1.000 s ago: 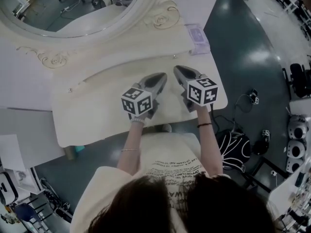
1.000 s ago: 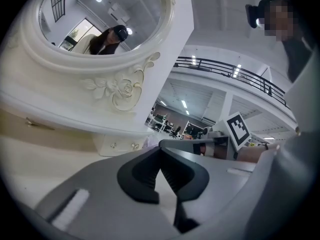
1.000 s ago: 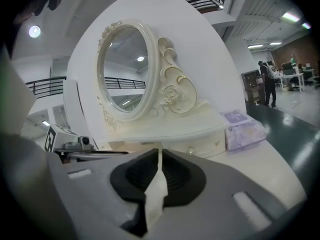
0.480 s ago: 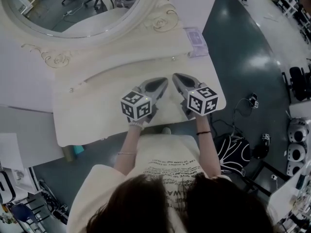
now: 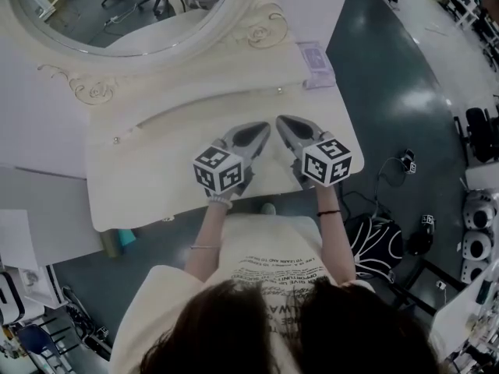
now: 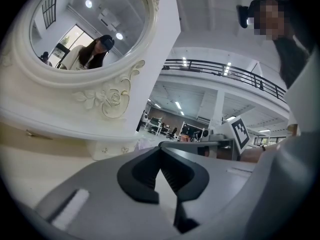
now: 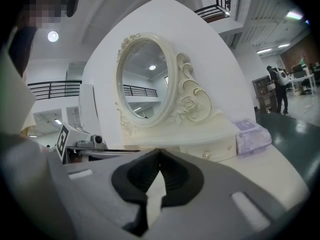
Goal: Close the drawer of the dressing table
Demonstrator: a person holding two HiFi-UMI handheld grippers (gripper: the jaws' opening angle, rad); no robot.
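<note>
The cream dressing table (image 5: 140, 185) fills the upper half of the head view, with its oval mirror (image 5: 117, 14) set in a carved rose frame at the back. Under the mirror runs a low raised tier. In the right gripper view a small drawer (image 7: 215, 149) with a round knob (image 7: 203, 155) sits in that tier, its front looking flush with the tier's face. A lilac tissue pack (image 5: 316, 59) lies at the table's right rear corner, just beside the tier. It carries pale print, too small and soft to read. The left gripper (image 5: 263, 128) and the right gripper (image 5: 281, 120) hang side by side above the bare tabletop, their tips angled toward each other and close together, well short of the tier. Each gripper's own view shows its dark ribbed pads pressed together at the tip with nothing between them, and neither gripper touches the drawer or its knob. The marker cubes on both grippers bear black-and-white square patterns and no letters. The person's pale shirt (image 5: 273, 267) carries several lines of dark block lettering, seen upside down and too small to make out with any certainty. A dark band circles the right wrist (image 5: 328, 202) and a thin bracelet the left forearm (image 5: 204, 245).
</note>
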